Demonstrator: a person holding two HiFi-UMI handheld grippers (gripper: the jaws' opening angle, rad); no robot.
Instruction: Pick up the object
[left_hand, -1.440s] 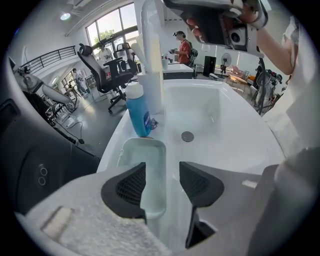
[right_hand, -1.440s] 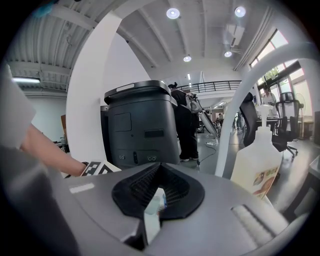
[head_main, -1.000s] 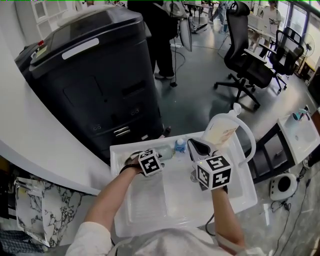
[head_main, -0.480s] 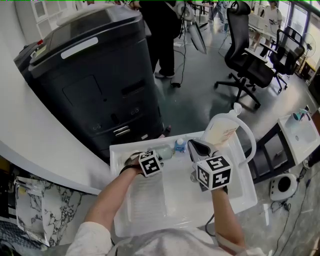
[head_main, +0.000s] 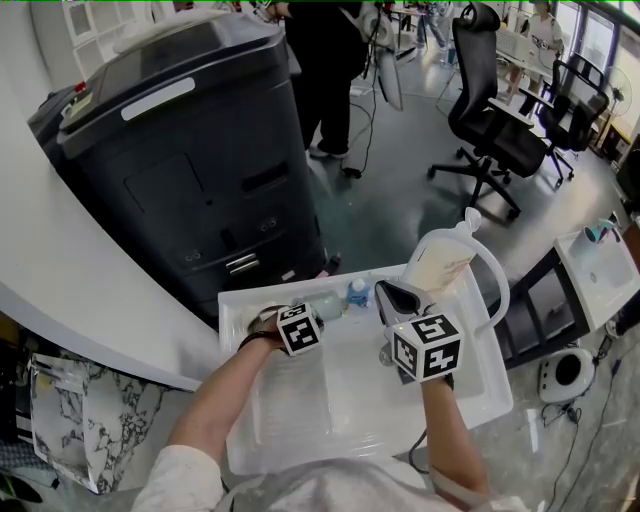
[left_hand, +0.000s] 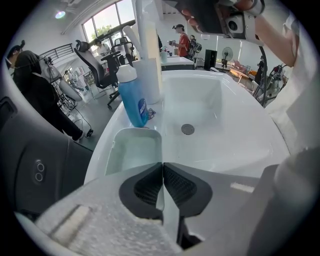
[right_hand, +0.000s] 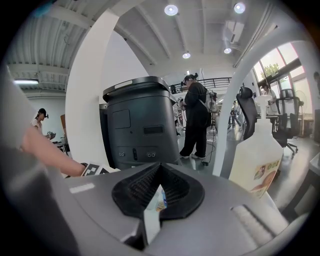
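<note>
A big black machine (head_main: 190, 160) is standing just behind the white sink (head_main: 370, 400), and we are leaning over the sink's front edge. Behind the sink and well apart from it, office chairs (head_main: 490, 110) are sitting on the grey floor, and a person in dark clothes (head_main: 325, 80) is standing farther back beside the machine.

At the sink's right rear corner a white faucet (head_main: 505, 285) is arching over, with a cream pump bottle (head_main: 443, 265) standing just beside it on the back rim.

We are holding the right gripper (right_hand: 159, 167) over the sink's basin, aimed past the back rim toward the machine. Its pads are meeting at the tips, clenched on nothing, and only a scrap of a labelled bottle is showing through the slot below them.

We are tilting the left gripper (left_hand: 162, 165) steeply down at the sink's left rear corner. Its jaws have just been closing, and they are now pinching the near rim of the translucent dish (left_hand: 132, 150), a thin pale sliver showing between the pads.

The dish — the thing we are picking up — is sitting on the sink's back ledge, left of the basin. A bottle of blue liquid (left_hand: 135, 102) is standing on the same ledge, just beyond the dish. In the basin floor the small round drain (left_hand: 187, 129) is showing.
</note>
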